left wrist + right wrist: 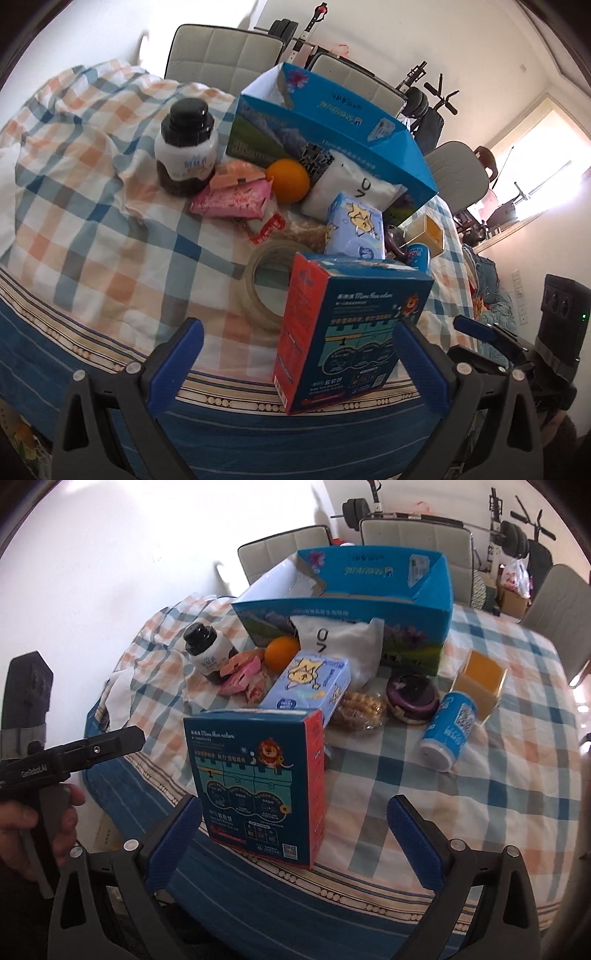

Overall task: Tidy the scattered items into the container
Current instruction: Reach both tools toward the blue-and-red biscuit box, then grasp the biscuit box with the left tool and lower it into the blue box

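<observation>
A big open blue cardboard box (332, 122) (369, 602) stands at the back of the table. Scattered in front of it are a dark-capped jar (186, 147) (208, 651), an orange (288, 181) (281, 653), pink packets (232, 197), a white pouch (340, 642), a light-blue tissue pack (356, 225) (310, 686) and a tape roll (266, 284). A dark-blue and red carton (343, 332) (258, 782) stands upright at the near edge. My left gripper (303, 354) is open, the carton just ahead between its fingers. My right gripper (295, 834) is open behind the carton.
A blue can (448, 734), a yellow box (480, 683), a purple round tin (412, 698) and a bag of beads (360, 710) lie on the checked tablecloth (480, 794). Chairs (413, 539) ring the table. Gym gear (517, 531) stands by the wall.
</observation>
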`<action>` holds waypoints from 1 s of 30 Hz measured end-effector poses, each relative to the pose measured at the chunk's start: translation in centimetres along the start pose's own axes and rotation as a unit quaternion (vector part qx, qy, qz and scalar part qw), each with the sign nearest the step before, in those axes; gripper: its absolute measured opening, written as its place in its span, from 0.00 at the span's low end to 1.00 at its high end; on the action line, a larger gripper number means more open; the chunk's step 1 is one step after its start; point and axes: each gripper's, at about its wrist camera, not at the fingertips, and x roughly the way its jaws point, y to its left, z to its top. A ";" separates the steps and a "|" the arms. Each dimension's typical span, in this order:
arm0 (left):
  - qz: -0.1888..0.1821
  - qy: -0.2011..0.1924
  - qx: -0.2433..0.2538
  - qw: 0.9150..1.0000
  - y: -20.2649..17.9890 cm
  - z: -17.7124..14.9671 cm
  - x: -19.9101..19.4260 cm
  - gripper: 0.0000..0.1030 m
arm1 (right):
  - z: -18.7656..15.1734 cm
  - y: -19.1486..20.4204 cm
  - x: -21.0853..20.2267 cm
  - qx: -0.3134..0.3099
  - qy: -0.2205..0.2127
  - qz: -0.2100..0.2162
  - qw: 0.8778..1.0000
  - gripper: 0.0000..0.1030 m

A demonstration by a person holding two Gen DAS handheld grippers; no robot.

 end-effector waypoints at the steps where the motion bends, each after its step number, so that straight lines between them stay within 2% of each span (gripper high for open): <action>1: -0.012 0.001 -0.009 1.000 0.7 -0.3 1.0 0.97 | -0.3 -0.9 1.0 0.002 0.003 0.018 1.000 0.88; 2: -0.024 0.000 -0.015 1.000 1.2 -0.6 1.9 0.97 | -0.5 -1.8 2.1 0.002 0.006 0.037 0.999 0.81; 3: -0.034 -0.002 -0.019 0.999 1.5 -0.8 2.8 0.97 | -0.7 -2.5 3.1 0.003 0.010 0.053 0.999 0.79; 9: -0.133 -0.010 -0.026 0.991 2.1 -1.2 6.3 1.00 | -1.7 -5.0 8.3 0.020 0.040 0.175 0.984 0.79; 12: -0.153 -0.010 -0.042 0.987 1.8 -1.4 6.7 1.00 | -2.1 -5.3 9.3 0.043 0.037 0.213 0.975 0.79; 15: -0.156 0.005 -0.049 0.987 1.3 -1.7 6.7 0.99 | -2.6 -5.3 9.2 0.068 0.032 0.223 0.972 0.78; 17: -0.146 0.010 -0.042 0.988 0.6 -2.0 6.2 0.96 | -2.8 -5.0 8.8 0.076 0.035 0.226 0.971 0.77; 20: -0.138 0.011 -0.035 0.990 -0.4 -2.2 5.0 0.93 | -3.1 -4.1 7.7 0.076 0.038 0.213 0.973 0.76; 23: -0.132 0.007 -0.033 0.991 -1.3 -1.9 3.2 0.91 | -3.2 -3.8 6.4 0.089 0.038 0.219 0.971 0.76; 27: -0.128 -0.009 -0.015 0.992 -3.3 -0.5 0.6 0.89 | -2.6 -3.4 3.5 0.093 0.021 0.222 0.971 0.76; 30: -0.124 -0.017 -0.005 0.992 -5.2 1.6 -0.7 0.88 | -1.3 -3.6 1.3 0.103 0.010 0.229 0.968 0.76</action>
